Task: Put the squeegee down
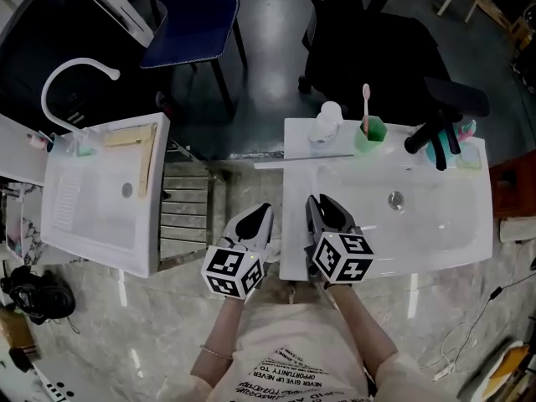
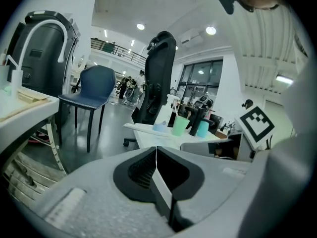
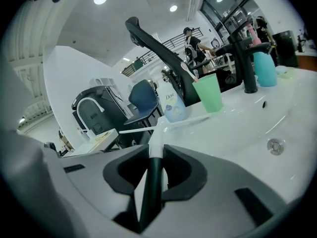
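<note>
My right gripper (image 1: 316, 201) is shut on the squeegee's dark handle (image 3: 151, 182), which runs up between the pads to a white neck. The long white blade (image 1: 303, 160) lies crosswise over the back left ledge of the right sink (image 1: 293, 254), its left end past the sink's edge. I cannot tell whether the blade touches the ledge. In the right gripper view the blade (image 3: 143, 128) shows just beyond the jaws of the right gripper (image 3: 156, 150). My left gripper (image 1: 265, 211) hangs beside the sink's left edge, shut and empty. In its own view the left gripper (image 2: 156, 152) has its pads together.
Behind the blade stand a white bottle (image 1: 327, 122) and a green cup (image 1: 369, 130) with a toothbrush. A black faucet (image 1: 435, 134) and a teal cup (image 1: 466, 141) are at the back right. A second sink (image 1: 100, 199) is to the left, across a slatted rack (image 1: 186, 208).
</note>
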`<state>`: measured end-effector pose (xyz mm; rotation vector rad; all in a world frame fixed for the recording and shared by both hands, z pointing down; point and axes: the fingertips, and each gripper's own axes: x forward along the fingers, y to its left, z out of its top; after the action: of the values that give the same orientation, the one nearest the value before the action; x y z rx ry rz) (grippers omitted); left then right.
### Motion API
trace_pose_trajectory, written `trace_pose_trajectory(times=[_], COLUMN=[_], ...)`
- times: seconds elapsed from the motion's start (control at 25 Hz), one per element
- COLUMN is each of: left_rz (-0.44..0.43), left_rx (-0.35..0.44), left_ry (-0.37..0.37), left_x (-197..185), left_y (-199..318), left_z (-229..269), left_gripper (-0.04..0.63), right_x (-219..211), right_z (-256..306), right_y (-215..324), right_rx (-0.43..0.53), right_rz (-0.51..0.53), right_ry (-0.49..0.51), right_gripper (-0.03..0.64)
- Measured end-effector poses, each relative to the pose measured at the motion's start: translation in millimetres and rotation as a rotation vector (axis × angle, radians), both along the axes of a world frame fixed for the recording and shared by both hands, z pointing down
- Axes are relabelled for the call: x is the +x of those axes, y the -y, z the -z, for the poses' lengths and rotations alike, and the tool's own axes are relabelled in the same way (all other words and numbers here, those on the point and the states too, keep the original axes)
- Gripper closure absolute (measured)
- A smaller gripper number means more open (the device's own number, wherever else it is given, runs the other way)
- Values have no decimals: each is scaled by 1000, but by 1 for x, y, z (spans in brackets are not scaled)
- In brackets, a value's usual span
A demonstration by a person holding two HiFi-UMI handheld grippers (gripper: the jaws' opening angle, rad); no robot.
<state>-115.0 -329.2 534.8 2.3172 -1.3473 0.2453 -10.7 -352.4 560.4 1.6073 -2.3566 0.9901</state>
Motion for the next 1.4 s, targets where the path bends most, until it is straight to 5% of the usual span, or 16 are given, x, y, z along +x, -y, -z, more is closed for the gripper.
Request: trace_pose_trajectory(times=[0.84, 1.4], left_rz=[-40, -23], left_rx=[-58, -44], left_ry=[-26, -27], left_x=[11, 12], left_y=[2, -2], left_z=[-20, -14], left_gripper=[572, 572], right_x=[-10, -14], right_z=[-13, -9], right_y=[2, 2], right_rx=[-64, -64], right_rz=[26, 80], right_ry=[-134, -105], right_gripper=[520, 482])
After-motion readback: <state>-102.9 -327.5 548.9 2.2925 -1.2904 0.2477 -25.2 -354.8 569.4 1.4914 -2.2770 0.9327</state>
